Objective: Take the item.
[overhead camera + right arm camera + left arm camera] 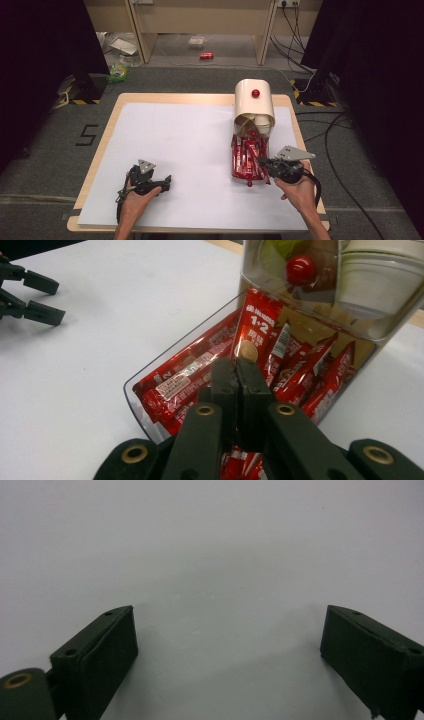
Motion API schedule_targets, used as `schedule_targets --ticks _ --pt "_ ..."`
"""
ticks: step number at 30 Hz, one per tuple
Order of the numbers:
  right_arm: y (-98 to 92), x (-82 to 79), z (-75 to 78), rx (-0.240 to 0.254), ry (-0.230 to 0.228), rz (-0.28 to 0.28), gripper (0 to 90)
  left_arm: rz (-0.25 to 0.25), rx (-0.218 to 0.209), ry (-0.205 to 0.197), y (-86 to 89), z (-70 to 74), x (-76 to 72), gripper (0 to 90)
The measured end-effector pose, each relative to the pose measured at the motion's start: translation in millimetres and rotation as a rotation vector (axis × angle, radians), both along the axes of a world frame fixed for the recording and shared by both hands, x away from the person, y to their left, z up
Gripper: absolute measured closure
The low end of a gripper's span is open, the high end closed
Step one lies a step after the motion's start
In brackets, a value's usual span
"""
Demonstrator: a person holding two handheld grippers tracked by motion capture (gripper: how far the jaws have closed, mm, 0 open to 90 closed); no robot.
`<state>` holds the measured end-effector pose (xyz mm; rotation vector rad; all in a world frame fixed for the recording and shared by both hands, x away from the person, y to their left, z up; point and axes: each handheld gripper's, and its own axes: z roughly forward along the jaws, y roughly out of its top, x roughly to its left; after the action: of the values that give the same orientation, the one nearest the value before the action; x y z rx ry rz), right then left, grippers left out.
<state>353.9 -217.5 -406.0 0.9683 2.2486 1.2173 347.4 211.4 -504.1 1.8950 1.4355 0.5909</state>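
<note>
Red sachets (260, 340) lie packed in a clear plastic box (135, 395), and this box is the landmark for all places here. It lies on the white surface (190, 145) with its open tray part toward the person. Behind the sachets, at the far end of the box, a cream lid (254, 100) with a red knob (255, 93) stands tilted over some white cups (385, 275).

The right hand-held gripper (237, 371) is just at the near edge of the box, above the sachets. Its two black jaws are pressed together and nothing is between them. I cannot tell if the tips touch a sachet. In the high view this hand-held gripper sits at the near right corner of the box.

The left hand-held gripper (227, 645) is well apart from the box, to its left, low over the bare white surface. Its jaws stand wide apart and hold nothing.
</note>
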Motion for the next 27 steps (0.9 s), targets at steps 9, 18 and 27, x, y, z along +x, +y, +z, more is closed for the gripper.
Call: schedule_targets --ticks 9,18,27 --pt "-16.0 -2.5 1.3 0.013 -0.008 -0.032 88.2 -0.001 0.001 0.001 -0.1 0.1 0.1 7.5" --pt "-38.0 -1.9 6.3 0.024 -0.026 -0.090 88.2 0.000 0.000 0.001 0.0 0.0 0.0 7.5" --pt "-56.5 1.5 5.2 0.026 -0.025 -0.140 88.2 -0.001 0.002 0.001 -0.1 0.0 0.1 7.3"
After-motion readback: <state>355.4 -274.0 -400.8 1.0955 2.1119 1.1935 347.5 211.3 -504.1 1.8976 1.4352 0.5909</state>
